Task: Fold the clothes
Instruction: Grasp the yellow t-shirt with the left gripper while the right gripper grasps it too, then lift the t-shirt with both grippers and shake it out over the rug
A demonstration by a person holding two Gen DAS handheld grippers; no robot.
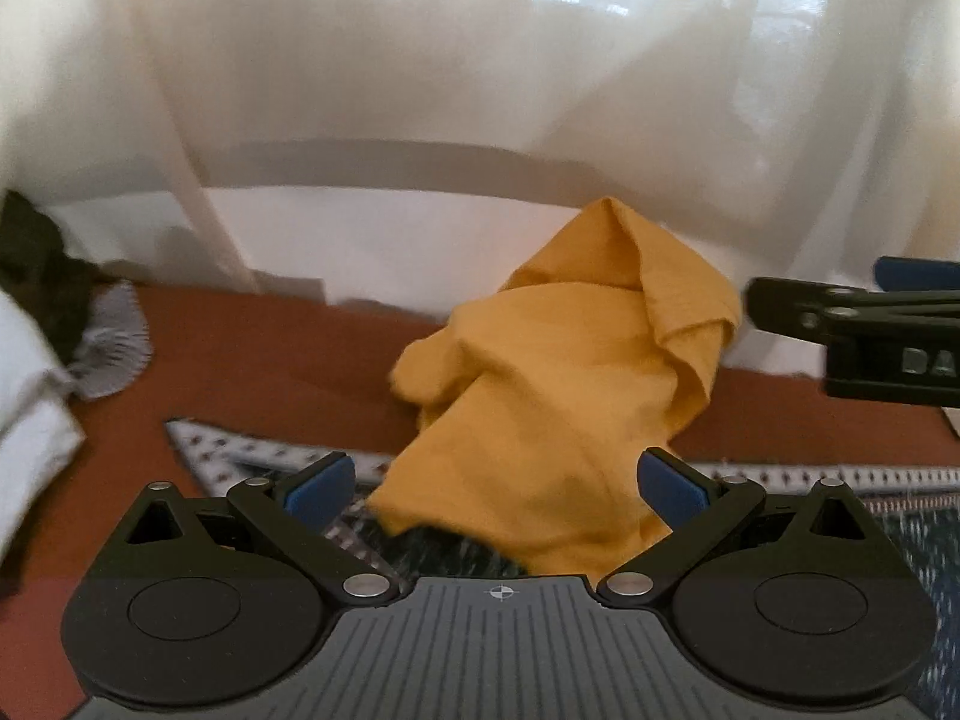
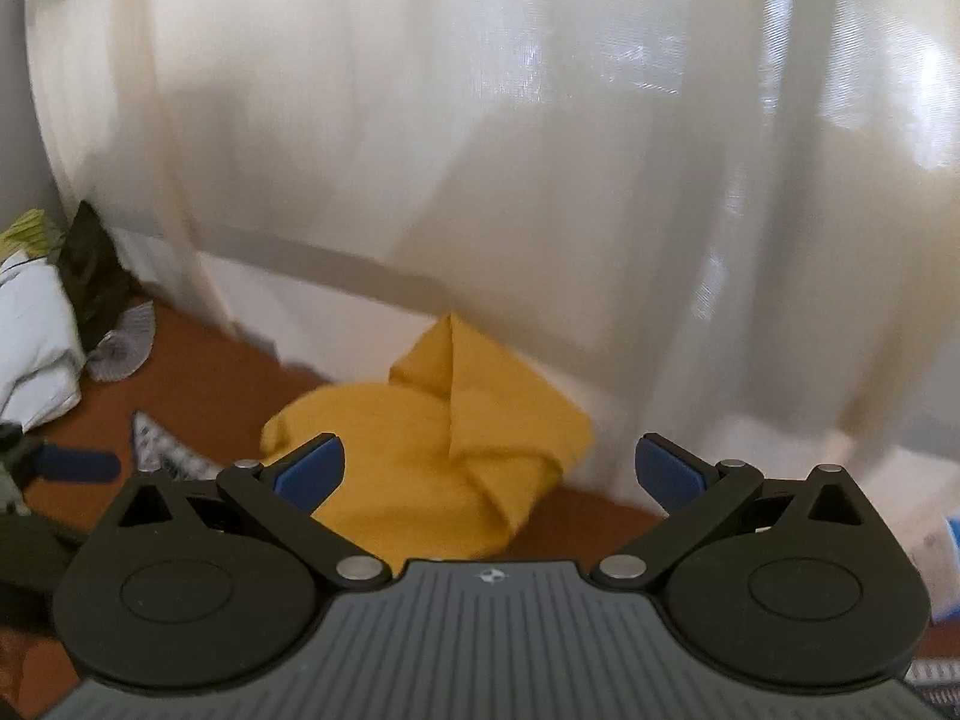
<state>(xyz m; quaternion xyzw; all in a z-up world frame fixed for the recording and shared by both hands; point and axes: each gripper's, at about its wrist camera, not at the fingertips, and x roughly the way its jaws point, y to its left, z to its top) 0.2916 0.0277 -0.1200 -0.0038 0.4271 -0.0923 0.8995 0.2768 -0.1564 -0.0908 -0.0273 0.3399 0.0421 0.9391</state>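
Note:
A crumpled mustard-yellow garment [image 1: 558, 396] lies in a heap on the rust-brown floor, partly over a patterned rug [image 1: 264, 456]. My left gripper [image 1: 495, 489] is open just in front of the heap, its blue pads apart and holding nothing. The right gripper [image 1: 852, 324] enters the left wrist view from the right edge, beside the heap's top. In the right wrist view the same yellow garment [image 2: 432, 444] sits ahead and slightly left of my open right gripper [image 2: 489, 474]. A blue pad of the left gripper [image 2: 72, 463] shows at the far left.
Sheer white curtains [image 2: 480, 150] hang close behind the garment, over a white wall base [image 1: 372, 240]. At the left lie a white cloth pile [image 2: 30, 342], dark clothing [image 1: 42, 276] and a grey ribbed item [image 1: 114, 342]. The rug [image 1: 924, 546] continues at the lower right.

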